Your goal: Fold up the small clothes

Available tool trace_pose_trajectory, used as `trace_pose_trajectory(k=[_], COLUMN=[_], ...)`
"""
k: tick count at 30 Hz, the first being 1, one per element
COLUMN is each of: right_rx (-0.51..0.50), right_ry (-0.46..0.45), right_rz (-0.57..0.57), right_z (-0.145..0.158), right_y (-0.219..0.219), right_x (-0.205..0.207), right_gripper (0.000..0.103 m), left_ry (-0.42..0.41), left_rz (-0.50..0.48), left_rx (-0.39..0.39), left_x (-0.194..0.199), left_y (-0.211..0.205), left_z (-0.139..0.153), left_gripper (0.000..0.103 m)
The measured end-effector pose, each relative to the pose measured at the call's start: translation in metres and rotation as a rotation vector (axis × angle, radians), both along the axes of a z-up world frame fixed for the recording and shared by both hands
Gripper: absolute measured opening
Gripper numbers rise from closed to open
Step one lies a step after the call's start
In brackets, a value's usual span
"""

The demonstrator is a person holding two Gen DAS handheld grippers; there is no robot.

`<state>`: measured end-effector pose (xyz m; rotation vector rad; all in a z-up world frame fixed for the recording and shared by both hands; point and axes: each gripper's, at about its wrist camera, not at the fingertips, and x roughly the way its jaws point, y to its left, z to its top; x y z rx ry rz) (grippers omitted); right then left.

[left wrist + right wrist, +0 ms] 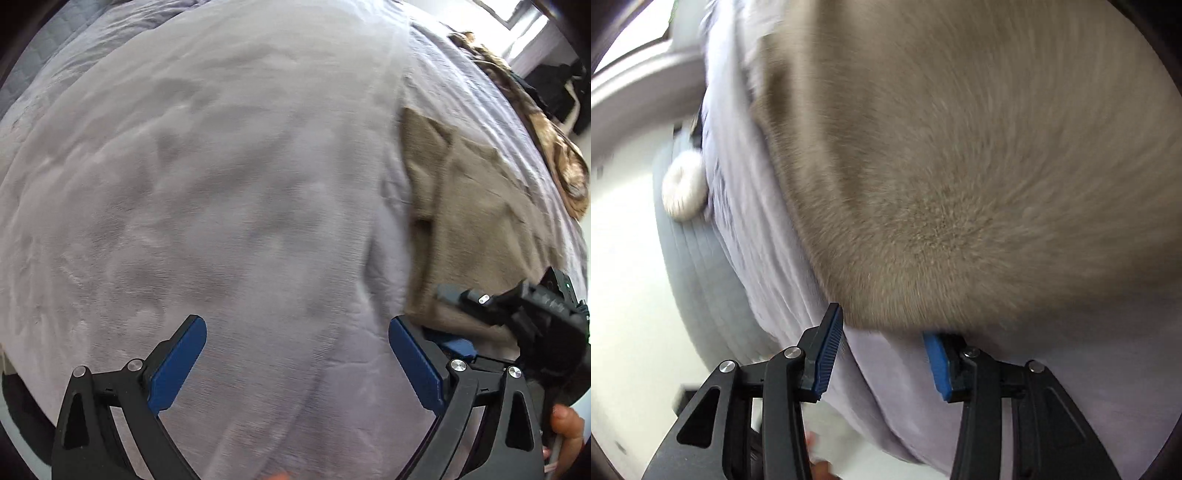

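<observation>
Lying on the right side of the bed (221, 166), the beige garment (461, 221) is stretching from near to far, with its long axis running away from the person. The left tool (297, 354) is hanging over bare grey bedding, its jaws standing wide apart with nothing between them, so the garment is lying to its right. The right tool (882, 350) is much nearer: in its own view the fuzzy beige garment (960, 166) is filling the space just ahead, its near edge sitting at the fingertips (827, 354). Its jaws are standing partly open, and no cloth is being pinched between them. I judge the right hand is better placed for taking that near edge.
</observation>
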<state>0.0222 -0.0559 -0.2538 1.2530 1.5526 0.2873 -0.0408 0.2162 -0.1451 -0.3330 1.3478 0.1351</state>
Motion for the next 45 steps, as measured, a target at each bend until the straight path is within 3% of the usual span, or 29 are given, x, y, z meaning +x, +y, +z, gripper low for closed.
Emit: trace_pose_trajectory(k=[2,3,4,5,8,13,16,18,20,23,24,25,29,32,41,45], right_rx=[0.096,0.114,0.096,0.05,-0.021,-0.148,-0.185,-0.238,-0.291,-0.391,-0.437,-0.487,-0.594,-0.623,-0.584,-0.558], right_ry=[0.032,0.037,0.024,-0.016,-0.07,0.0,-0.001,-0.062,-0.193,-0.342,-0.37,-0.38,-0.357,-0.319,-0.448,-0.409], right_rz=[-0.068,-0.076,-0.053,0.005,0.102,0.207,0.371,0.542,0.628,0.585,0.565,0.551,0.529,0.538,0.655,0.627], right_z=[-0.007,-0.005,0.0,0.01,0.021,0.002,0.017,0.04,0.071,0.104,0.109,0.111,0.087,0.064,0.11,0.122], right_y=[0.006,0.007,0.008,0.011,0.02,0.031,0.05,0.065,0.072,0.062,0.059,0.055,0.049,0.042,0.063,0.038], right_x=[0.003,0.006,0.01,0.017,0.023,0.017,0.022,0.023,0.028,0.048,0.06,0.071,0.106,0.112,0.096,0.075], right_gripper=[0.049,0.04,0.018,0.014,0.012,0.012,0.024,0.033,0.033,0.028,0.02,0.015,0.012,0.012,0.013,0.013], left_ry=[0.018,0.017,0.006,-0.011,-0.06,-0.036,-0.035,-0.027,-0.031,-0.047,-0.05,-0.054,-0.061,-0.052,-0.036,-0.04], left_rz=[0.031,0.044,0.049,0.049,0.045,0.058,0.061,0.059,0.051,0.029,0.021,0.01,-0.011,-0.018,-0.037,-0.056], left_rx=[-0.045,-0.064,-0.061,-0.052,-0.004,-0.025,-0.043,-0.057,-0.058,-0.045,-0.04,-0.035,-0.034,-0.031,-0.025,-0.027], left_x=[0.003,0.003,0.003,0.002,0.0,0.003,0.009,0.012,0.015,0.018,0.018,0.019,0.017,0.015,0.012,0.014], left_y=[0.013,0.02,0.026,0.029,0.04,0.052,0.052,0.049,0.046,0.039,0.039,0.037,0.036,0.035,0.025,0.015], left_z=[-0.006,-0.007,-0.005,-0.002,0.005,-0.001,-0.003,-0.005,-0.004,0.0,0.001,0.003,0.008,0.008,0.012,0.019], left_gripper=[0.099,0.099,0.099,0.099,0.099,0.099,0.099,0.099,0.099,0.099,0.099,0.099,0.099,0.099,0.099,0.099])
